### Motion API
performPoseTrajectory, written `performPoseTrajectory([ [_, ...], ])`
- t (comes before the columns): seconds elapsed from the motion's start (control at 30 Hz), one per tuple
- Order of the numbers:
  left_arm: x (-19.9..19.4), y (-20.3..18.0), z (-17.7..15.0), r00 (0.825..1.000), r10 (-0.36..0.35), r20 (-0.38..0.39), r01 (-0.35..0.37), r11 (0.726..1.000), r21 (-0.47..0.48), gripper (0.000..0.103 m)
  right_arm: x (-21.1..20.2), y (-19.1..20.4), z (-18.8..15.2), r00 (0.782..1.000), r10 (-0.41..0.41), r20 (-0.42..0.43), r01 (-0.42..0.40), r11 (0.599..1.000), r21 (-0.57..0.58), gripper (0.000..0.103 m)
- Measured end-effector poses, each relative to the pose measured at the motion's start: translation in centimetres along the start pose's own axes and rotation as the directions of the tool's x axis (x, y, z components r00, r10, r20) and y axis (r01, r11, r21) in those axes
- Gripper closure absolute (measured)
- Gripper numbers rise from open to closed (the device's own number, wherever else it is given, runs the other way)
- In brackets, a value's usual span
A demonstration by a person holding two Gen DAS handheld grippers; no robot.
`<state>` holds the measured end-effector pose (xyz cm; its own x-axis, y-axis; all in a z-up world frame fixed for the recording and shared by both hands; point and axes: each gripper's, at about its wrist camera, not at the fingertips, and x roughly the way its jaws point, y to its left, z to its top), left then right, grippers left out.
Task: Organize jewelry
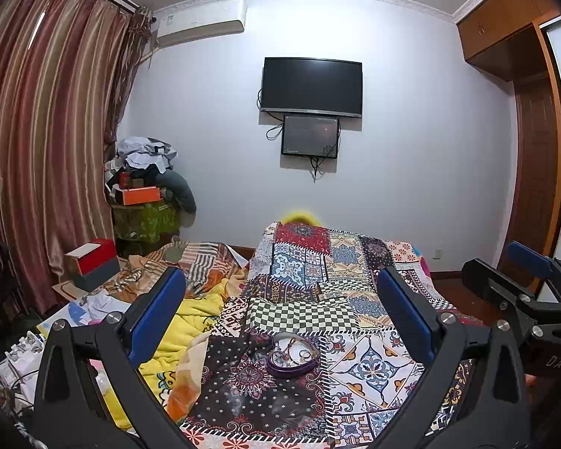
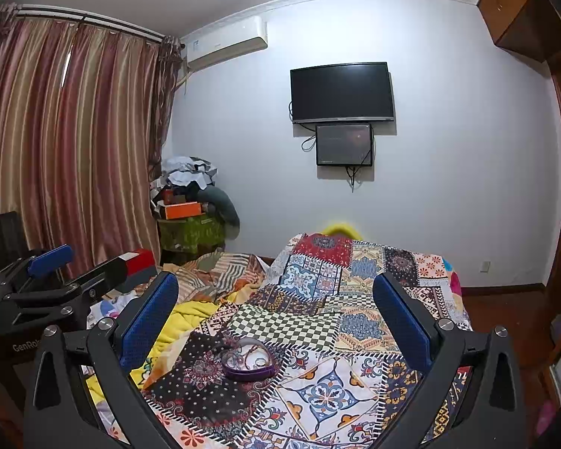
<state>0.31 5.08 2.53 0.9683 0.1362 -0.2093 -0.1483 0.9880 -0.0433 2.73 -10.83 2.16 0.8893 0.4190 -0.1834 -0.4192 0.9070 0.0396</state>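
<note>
Jewelry [image 1: 293, 351] in box [image 1: 280, 368] — on quilt [image 1: 374, 366]

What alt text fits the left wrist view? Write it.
A purple heart-shaped box of jewelry sits open on a patchwork quilt, framed by the open left claw. The right claw shows at the right edge; a dark TV hangs on the wall.
</note>
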Motion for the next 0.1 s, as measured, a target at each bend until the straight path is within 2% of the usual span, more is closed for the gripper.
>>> performPoseTrajectory([
  [0.1,0.13,0.1,-0.04,1.0,0.002,-0.002,-0.002,1.0,0.002,0.0,0.18,0.02,0.02,1.0,0.0,-0.003,0.0,1.0,-0.001,0.0],
])
